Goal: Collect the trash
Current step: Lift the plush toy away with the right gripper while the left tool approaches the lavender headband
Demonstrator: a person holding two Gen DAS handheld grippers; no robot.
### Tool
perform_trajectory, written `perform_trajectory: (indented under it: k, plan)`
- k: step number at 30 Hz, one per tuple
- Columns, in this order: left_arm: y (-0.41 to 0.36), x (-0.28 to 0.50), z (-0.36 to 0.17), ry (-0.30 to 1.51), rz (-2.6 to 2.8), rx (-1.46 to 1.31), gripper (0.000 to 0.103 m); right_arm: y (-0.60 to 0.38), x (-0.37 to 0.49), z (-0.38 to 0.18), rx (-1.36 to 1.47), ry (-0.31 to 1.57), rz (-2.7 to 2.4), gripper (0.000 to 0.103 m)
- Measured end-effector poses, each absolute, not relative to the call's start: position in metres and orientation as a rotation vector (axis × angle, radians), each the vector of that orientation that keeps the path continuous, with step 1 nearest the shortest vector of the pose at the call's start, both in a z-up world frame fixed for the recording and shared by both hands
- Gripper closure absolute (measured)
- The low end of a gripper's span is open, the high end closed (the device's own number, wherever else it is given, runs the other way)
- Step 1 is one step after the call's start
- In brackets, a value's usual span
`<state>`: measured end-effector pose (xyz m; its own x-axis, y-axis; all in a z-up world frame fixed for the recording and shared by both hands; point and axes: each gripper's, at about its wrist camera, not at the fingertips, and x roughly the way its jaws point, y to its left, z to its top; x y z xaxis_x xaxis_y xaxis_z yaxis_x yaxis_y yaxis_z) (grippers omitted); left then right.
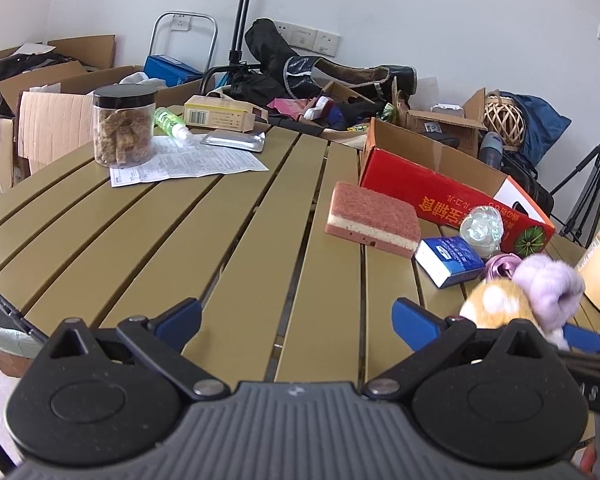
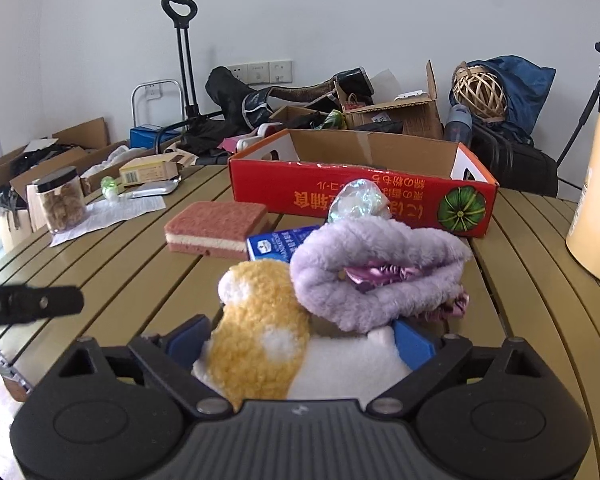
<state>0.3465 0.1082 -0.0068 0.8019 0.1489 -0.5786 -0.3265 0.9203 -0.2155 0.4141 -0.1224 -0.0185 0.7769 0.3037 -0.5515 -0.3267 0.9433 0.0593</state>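
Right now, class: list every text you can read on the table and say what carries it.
Red cardboard box: yellow East Asian characters, printed upside down, too distorted to quote.
Blue carton: white print, too blurred.
Paper sheet: fine print, too small.
Yellow box: barcode only, digits unreadable.
Nothing can be quoted.

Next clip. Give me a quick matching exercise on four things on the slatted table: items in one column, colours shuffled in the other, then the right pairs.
Items:
1. sponge
2. jar lid
3. cardboard box, outer wall
4. small carton

Colours:
A. red
B. blue and white
C. pink with a cream middle layer
D. black

Pairs: 1-C, 2-D, 3-A, 4-B
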Motion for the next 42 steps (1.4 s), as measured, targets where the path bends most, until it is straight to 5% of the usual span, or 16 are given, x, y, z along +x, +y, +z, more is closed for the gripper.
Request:
perform_trajectory:
  k: [16, 23, 42]
  plan:
    - [0.108, 0.345, -0.007, 0.598, 0.257, -0.330, 0.000, -0.113, 0.416, -0.042, -0.069, 0.553, 0.271, 0.000]
    - [0.109, 0.347, -0.009, 0.605, 0.261, -0.334, 0.000, -0.117, 0.402, -0.039, -0.068, 0.498, 0.283, 0.008]
    - [0.107, 0.347, -0.010, 0.610, 0.261, -0.331, 0.000, -0.158, 0.359, -0.005, 0.062, 0.359, 0.267, 0.008]
